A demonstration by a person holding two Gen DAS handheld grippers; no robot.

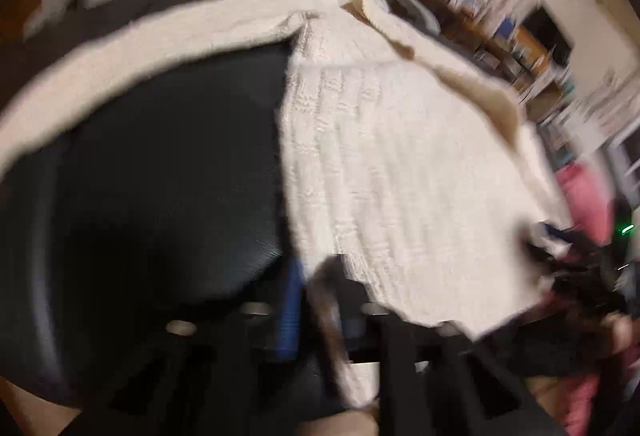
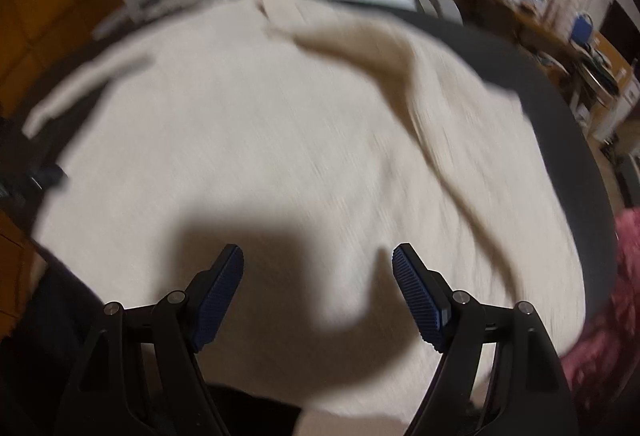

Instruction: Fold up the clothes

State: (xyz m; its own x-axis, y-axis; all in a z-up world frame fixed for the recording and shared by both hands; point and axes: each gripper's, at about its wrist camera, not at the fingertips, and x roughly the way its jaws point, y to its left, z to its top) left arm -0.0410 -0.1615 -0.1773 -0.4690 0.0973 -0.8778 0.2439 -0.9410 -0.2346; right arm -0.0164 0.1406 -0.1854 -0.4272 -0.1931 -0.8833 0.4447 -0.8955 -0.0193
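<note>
A cream knitted sweater (image 2: pixel 304 140) lies spread over a dark round worktop (image 2: pixel 560 108), and the folding looks only just begun. In the right wrist view the body of the sweater covers most of the worktop, largely flat, with one sleeve (image 2: pixel 80 92) trailing out to the far left and the other sleeve (image 2: pixel 400 60) already laid slantwise over the chest. The right gripper (image 2: pixel 318 260) hangs above the near hem with its jaws spread wide and nothing between them; its shadow falls on the knit below. In the left wrist view, which is badly blurred, the left gripper (image 1: pixel 308 300) is clenched on a thin strip of the sweater's edge, which runs down between the blue pad and the other finger; the cloth there is lifted off the worktop, so that bare dark surface shows under and beside it. A pink fluffy thing (image 2: pixel 616 300) sits at the right edge of the worktop, whether another garment awaiting its turn I cannot tell. By my reckoning one sleeve is brought in and the left side is now in hand; still to do are the far-left sleeve, the second side, and the final doubling of the body from hem to collar.
</note>
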